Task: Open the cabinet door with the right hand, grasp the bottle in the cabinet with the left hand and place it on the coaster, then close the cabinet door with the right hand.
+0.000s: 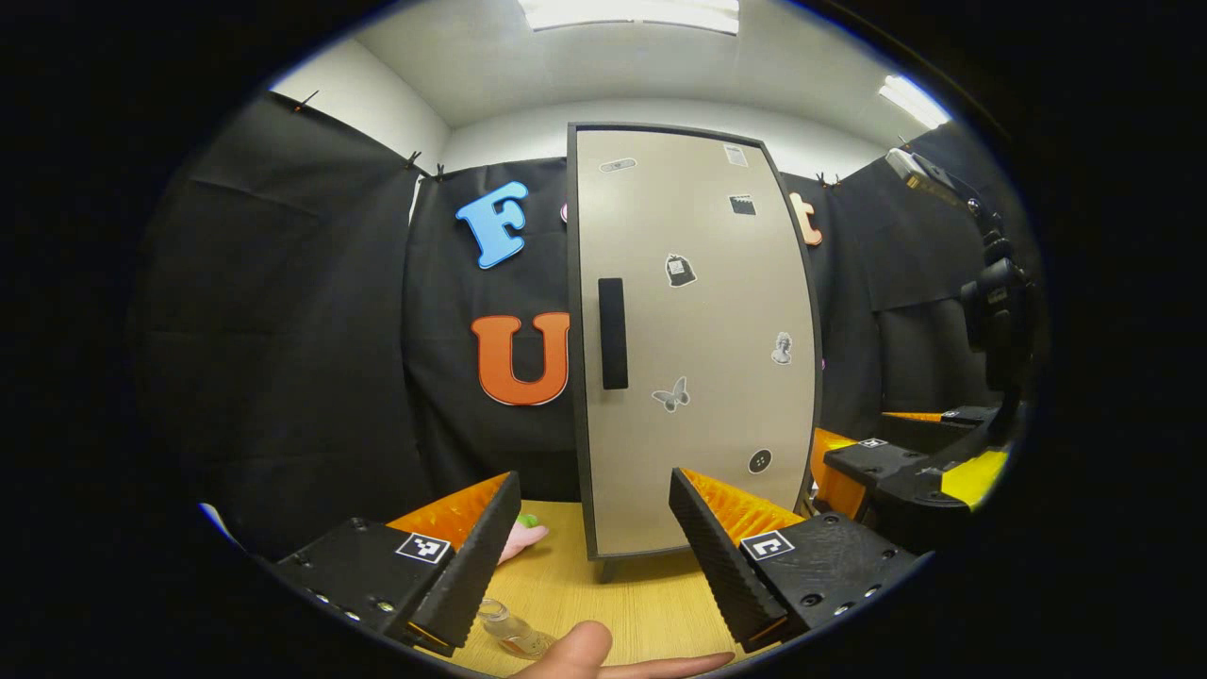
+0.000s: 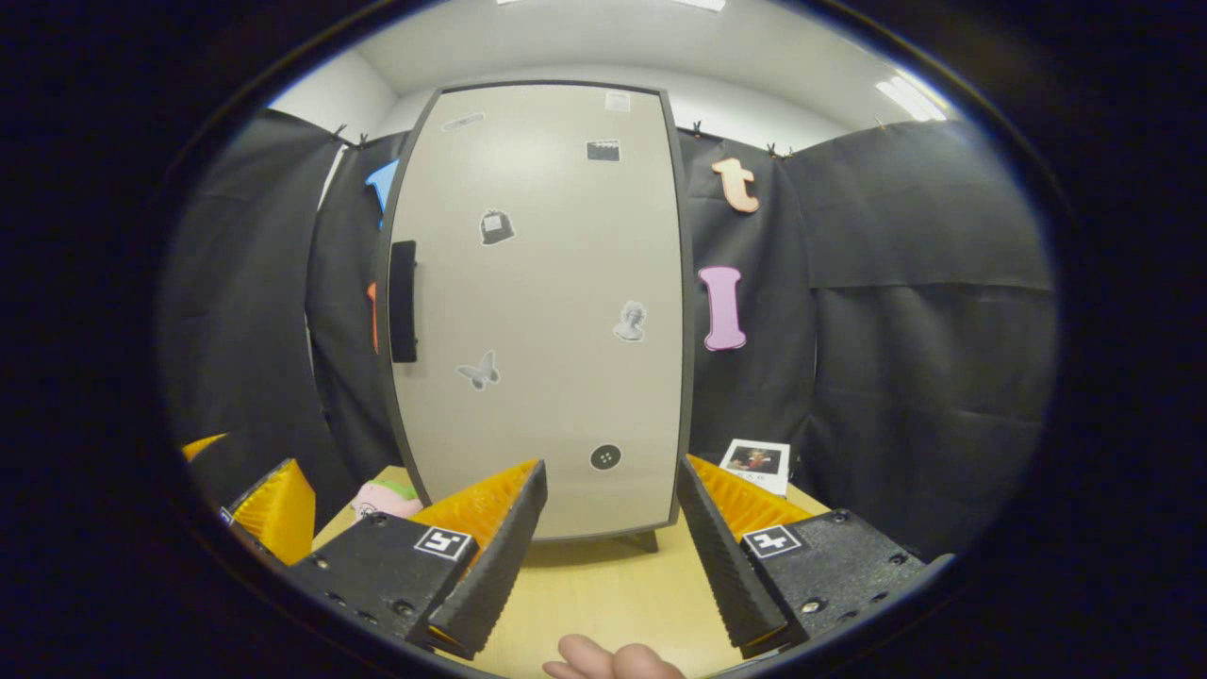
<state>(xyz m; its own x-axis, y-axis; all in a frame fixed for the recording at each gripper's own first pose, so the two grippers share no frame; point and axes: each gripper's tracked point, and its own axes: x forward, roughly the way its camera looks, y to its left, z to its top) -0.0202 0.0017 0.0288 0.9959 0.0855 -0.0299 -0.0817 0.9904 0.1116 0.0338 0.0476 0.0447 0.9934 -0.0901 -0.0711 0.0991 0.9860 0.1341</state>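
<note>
The cabinet point(image 1: 693, 339) stands at the back of the wooden table point(image 1: 566, 585), its beige door shut and hiding the inside. A black vertical handle point(image 1: 613, 333) sits near the door's left edge. My left gripper point(image 1: 594, 556) hovers open in front of the cabinet's foot, holding nothing. In the right gripper view the same door point(image 2: 537, 311) and handle point(image 2: 403, 302) face me, and my right gripper point(image 2: 608, 542) is open and apart from the door. The right gripper point(image 1: 905, 471) also appears off to the right in the left gripper view.
A pink soft toy point(image 2: 387, 497) lies left of the cabinet. A small clear glass item point(image 1: 509, 630) rests on the table near my left fingers. A photo card point(image 2: 757, 462) leans at the back right. A person's fingertip point(image 1: 603, 655) shows at the bottom.
</note>
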